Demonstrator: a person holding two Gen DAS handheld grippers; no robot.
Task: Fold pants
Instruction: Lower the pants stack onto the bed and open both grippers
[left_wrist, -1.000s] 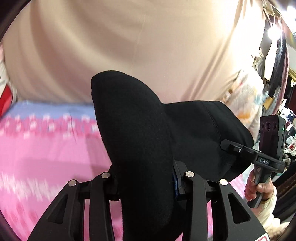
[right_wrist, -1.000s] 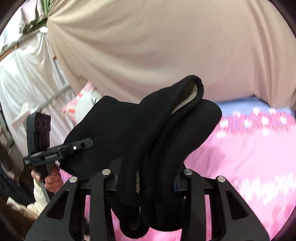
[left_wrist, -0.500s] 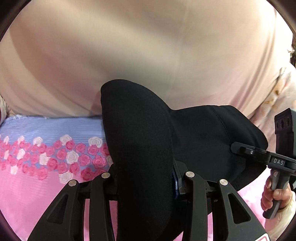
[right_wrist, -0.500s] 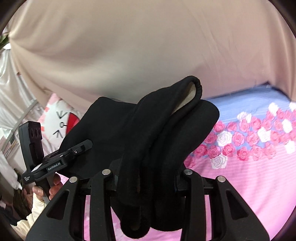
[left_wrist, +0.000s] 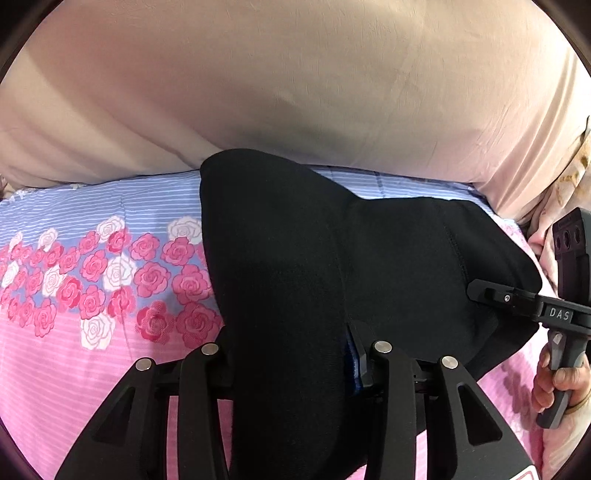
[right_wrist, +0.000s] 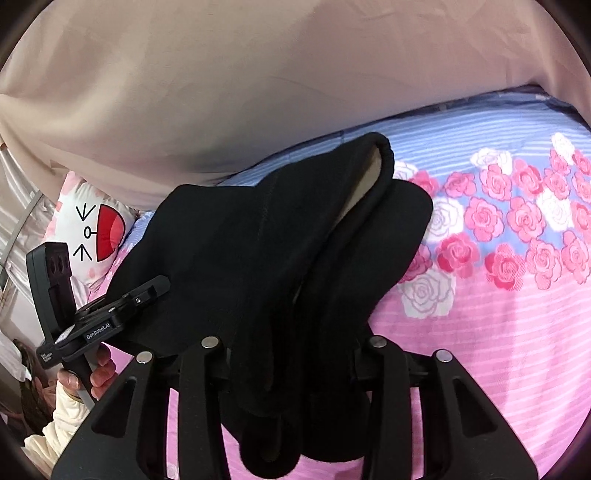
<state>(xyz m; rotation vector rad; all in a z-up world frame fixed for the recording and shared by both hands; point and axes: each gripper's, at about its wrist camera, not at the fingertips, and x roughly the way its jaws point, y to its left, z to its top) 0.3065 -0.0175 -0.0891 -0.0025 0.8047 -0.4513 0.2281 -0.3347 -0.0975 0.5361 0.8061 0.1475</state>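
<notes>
Pants (left_wrist: 295, 280) matt black fleecy cloth; bedsheet (left_wrist: 92, 369) smooth printed cotton.

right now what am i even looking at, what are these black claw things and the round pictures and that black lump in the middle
There is no robot here. A person holds a two-finger gripper in each hand, and each gripper carries a fisheye camera looking along its fingers, which makes the pictures round.

One picture is from the left gripper. Its black fingers fill the bottom edge. At the right you see the right gripper and the hand on its handle.

The other picture is from the right gripper, with the left gripper at its left.

The black lump is the pants, bunched up. Each gripper has a part of them between its fingers. The left one's jaws are opening a little, with the cloth between them.

Underneath lies a bed sheet, pink and blue with roses. Behind hangs a beige cloth.
</notes>
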